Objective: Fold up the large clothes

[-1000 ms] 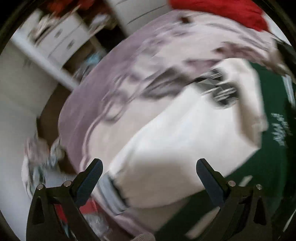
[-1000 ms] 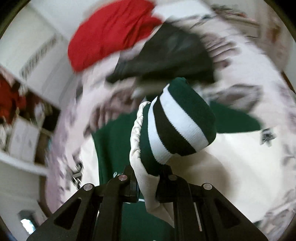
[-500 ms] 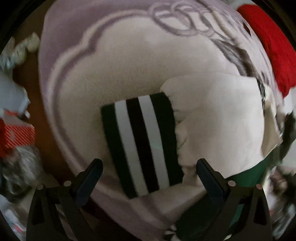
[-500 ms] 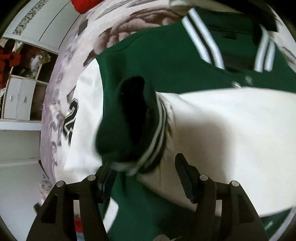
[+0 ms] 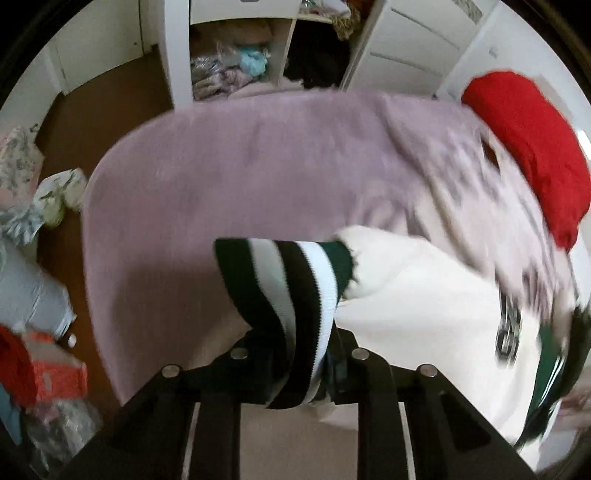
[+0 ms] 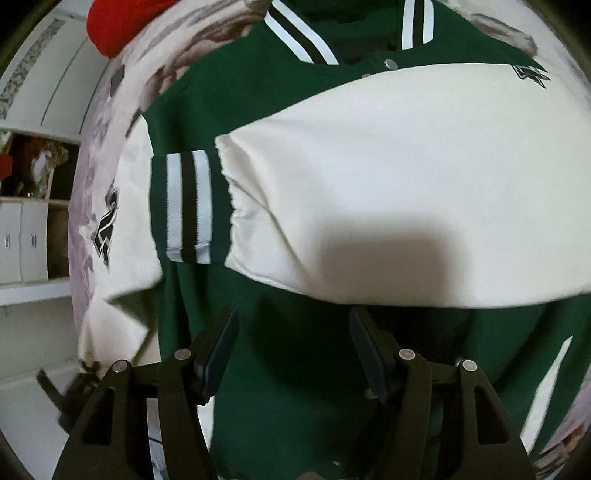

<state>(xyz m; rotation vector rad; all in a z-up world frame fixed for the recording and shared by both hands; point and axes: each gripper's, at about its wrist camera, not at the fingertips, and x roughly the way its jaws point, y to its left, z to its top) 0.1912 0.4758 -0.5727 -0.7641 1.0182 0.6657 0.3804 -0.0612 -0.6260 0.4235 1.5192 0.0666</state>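
Though lifted, cuff btwn L hand-held gripper

1. Gripper: jaws stand apart, nothing between them, above the green body of the jacket.
2. Jacket lies spread on a patterned blanket; striped collar at the top of the view.
3. One cream sleeve is folded across the chest; its striped cuff rests on the green front.
4. A second cream sleeve lies at the left edge and carries a dark patch.
5. A dark shadow falls on the folded sleeve just ahead of the jaws.
6. Red cloth sits at the top left, on the blanket.
7. White shelves stand at the far left.
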